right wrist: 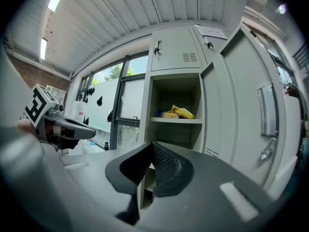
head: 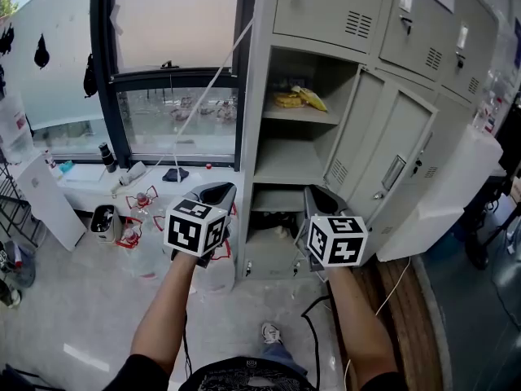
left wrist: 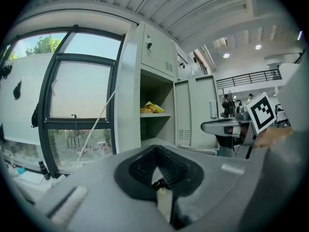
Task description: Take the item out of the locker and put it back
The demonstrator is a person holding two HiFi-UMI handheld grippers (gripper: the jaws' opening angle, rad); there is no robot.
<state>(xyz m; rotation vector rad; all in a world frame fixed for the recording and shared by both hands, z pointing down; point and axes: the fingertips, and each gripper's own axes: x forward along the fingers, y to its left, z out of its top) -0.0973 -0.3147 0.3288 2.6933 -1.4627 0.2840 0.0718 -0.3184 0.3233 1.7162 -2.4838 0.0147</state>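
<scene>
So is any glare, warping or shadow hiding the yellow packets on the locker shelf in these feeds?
Head view: yellow packets evenly lit and clear; the window is washed out white, the bottom compartment deep in shadow. Left gripper view: fisheye bows the locker, packets small but readable. Right gripper view: same bowing, black corners, packets sharp.
</scene>
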